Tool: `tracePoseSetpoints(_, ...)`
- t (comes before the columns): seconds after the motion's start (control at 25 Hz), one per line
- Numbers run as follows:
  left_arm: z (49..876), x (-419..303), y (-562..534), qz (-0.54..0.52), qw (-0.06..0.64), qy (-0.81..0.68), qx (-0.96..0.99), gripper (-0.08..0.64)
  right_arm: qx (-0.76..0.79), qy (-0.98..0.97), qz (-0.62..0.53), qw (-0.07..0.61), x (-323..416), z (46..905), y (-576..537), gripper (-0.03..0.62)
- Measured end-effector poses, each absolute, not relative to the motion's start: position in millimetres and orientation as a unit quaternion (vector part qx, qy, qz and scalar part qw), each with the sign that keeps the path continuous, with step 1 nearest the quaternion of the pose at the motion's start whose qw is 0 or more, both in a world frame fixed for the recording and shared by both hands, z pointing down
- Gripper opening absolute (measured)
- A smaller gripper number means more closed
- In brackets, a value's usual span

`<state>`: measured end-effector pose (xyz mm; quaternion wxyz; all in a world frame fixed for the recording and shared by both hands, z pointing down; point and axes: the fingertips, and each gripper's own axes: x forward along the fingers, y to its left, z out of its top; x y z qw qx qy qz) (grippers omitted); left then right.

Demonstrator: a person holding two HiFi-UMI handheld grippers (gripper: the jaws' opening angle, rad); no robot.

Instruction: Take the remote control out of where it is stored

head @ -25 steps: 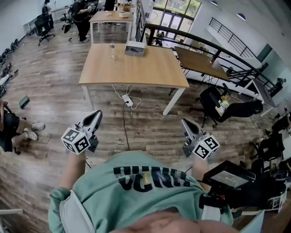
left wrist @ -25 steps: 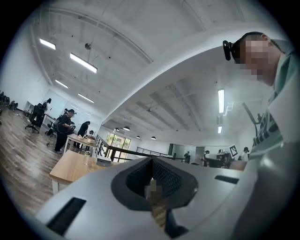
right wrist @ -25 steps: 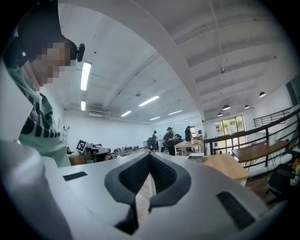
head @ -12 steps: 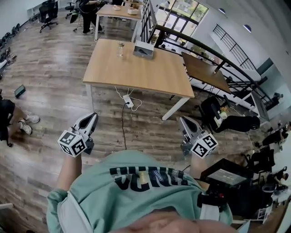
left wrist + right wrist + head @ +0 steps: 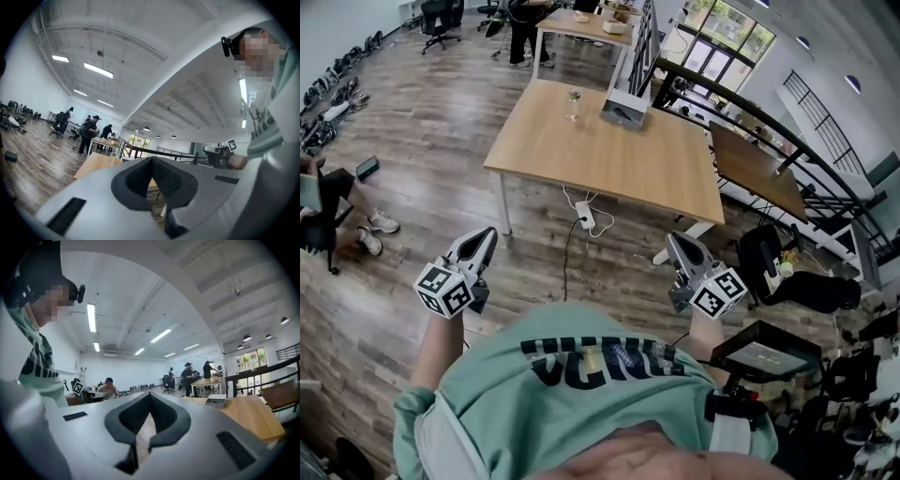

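The step in hand looked like the approach: the person stood on the wood-plank floor [image 5: 422,141], well apart from the long, pale wooden worktop [image 5: 609,164] at the upper middle of the head view. The left tool [image 5: 486,236], grey with a black-and-white marker cube, sat at the lower left. The matching right tool [image 5: 677,242] sat at the lower right. Both pointed towards the worktop. Each tool's own view showed its dark ribbed pads pressed together at the tips with nothing between them, so both were closed and empty.

The remote control could not be seen in any view. The likeliest store was the small grey-and-white open box [image 5: 623,110] at the worktop's far edge, just right of a small clear bottle [image 5: 573,101], though its contents were too small to make out.

Next, the person would probably need to close the gap to the worktop, bring one tool over the box, and spread its jaws before reaching in.
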<state>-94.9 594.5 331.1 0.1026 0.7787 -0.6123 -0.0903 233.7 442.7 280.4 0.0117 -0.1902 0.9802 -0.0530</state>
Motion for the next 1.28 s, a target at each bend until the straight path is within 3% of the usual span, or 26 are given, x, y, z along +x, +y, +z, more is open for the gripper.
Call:
tracePoseSetpoints(0.4, 305.1, 19.5, 474.1, -0.134, 0.095, -0.625, 0.763, -0.015, -0.141, 0.989, -0.036, 0.016, 324.7, 284.2, 322.4, -0.005)
tracePoseSetpoints(0.68, 311.8, 83.7, 395.0, -0.096, 0.109, -0.596, 0.790, -0.015, -0.175, 0.982, -0.069, 0.026, 389.1, 307.7, 257.4, -0.005)
tracePoseSetpoints(1.04, 334.5, 80.6, 301.9, -0.092, 0.143, -0.541, 0.823, -0.015, -0.231, 0.968, -0.094, 0.014, 389.5, 332.9, 202.9, -0.005)
tracePoseSetpoints(1.28, 346.6, 8.9, 226.6, -0.098, 0.134, -0.501, 0.849, -0.015, -0.292, 0.953, -0.083, -0.004, 329.8, 326.2, 158.2, -0.005)
